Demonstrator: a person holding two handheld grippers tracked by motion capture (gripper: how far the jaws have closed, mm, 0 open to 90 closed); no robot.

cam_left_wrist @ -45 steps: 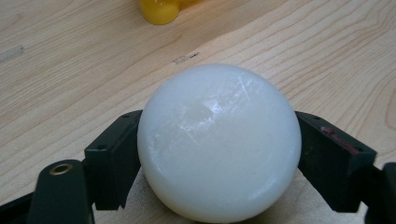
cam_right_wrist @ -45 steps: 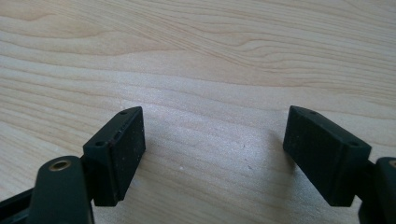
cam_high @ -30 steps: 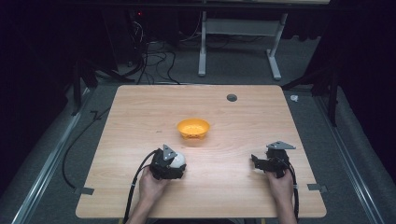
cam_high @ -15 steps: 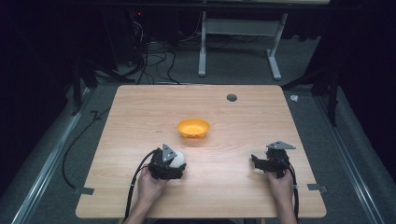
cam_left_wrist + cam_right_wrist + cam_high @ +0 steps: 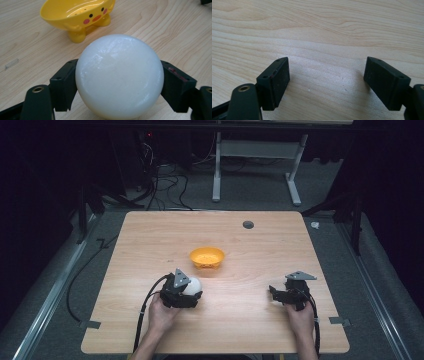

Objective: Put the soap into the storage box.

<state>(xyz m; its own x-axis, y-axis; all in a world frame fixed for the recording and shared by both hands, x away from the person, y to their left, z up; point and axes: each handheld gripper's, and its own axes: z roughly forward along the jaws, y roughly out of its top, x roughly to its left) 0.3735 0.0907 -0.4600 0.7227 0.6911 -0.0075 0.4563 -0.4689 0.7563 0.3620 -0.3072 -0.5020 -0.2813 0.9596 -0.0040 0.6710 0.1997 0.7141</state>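
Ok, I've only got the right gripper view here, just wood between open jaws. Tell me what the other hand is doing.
Observer: The left tongs have a white ball between their jaws, one jaw on each side of it.
Operator: Say what's in front of that ball.
Observer: A yellow bowl with a chick face, standing on small feet, just beyond the ball.
Operator: Now place my tongs for me.
Observer: In the high view the right tongs are near the table's right front, pointing left toward the left hand, well apart from the bowl.
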